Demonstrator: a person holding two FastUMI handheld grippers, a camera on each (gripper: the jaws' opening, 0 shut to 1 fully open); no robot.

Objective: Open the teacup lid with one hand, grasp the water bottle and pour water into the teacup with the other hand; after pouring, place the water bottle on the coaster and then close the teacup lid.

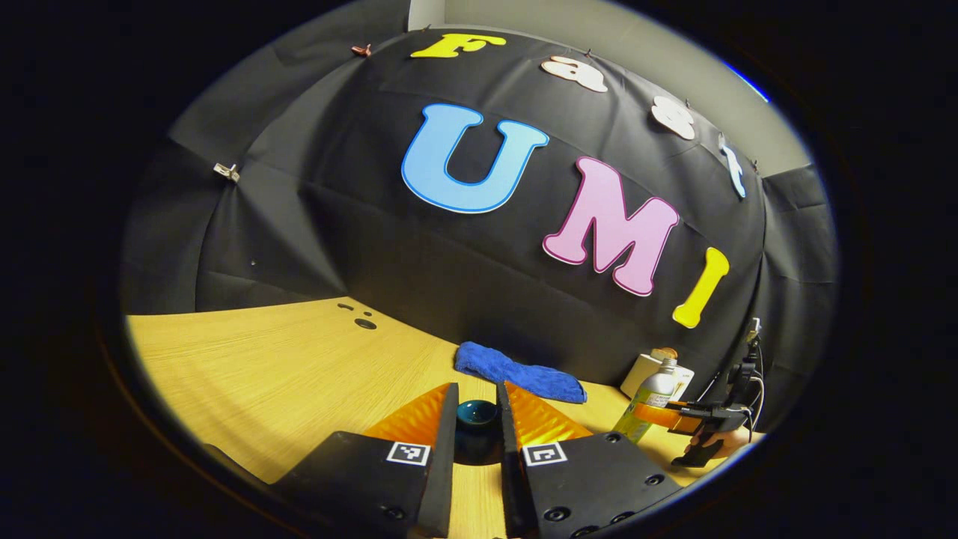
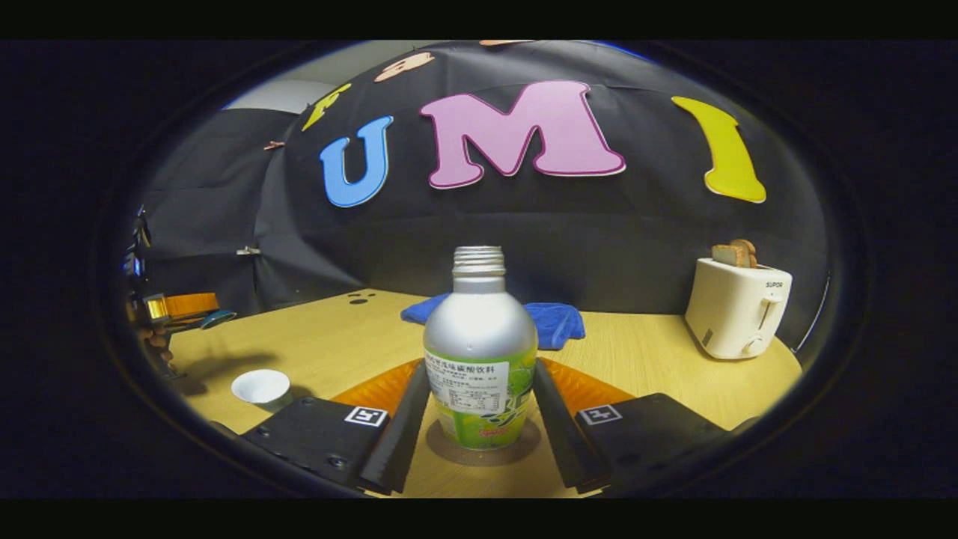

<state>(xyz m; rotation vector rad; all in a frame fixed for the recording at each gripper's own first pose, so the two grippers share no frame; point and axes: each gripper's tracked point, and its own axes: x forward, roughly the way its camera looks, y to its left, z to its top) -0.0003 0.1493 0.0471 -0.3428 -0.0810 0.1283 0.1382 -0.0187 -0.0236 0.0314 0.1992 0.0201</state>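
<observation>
Water bottle (image 2: 480,352) stands on the coaster (image 2: 524,449), between the right gripper's (image 2: 479,419) fingers, apparently gripped. Left gripper (image 1: 477,419) clamps the lid (image 1: 477,413) aloft. Teacup (image 2: 260,388) sits uncovered. Judged next: release bottle, replace lid.

right gripper (image 2: 479,419) fingers flank water bottle (image 2: 480,352) | on coaster (image 2: 483,453)
</observation>
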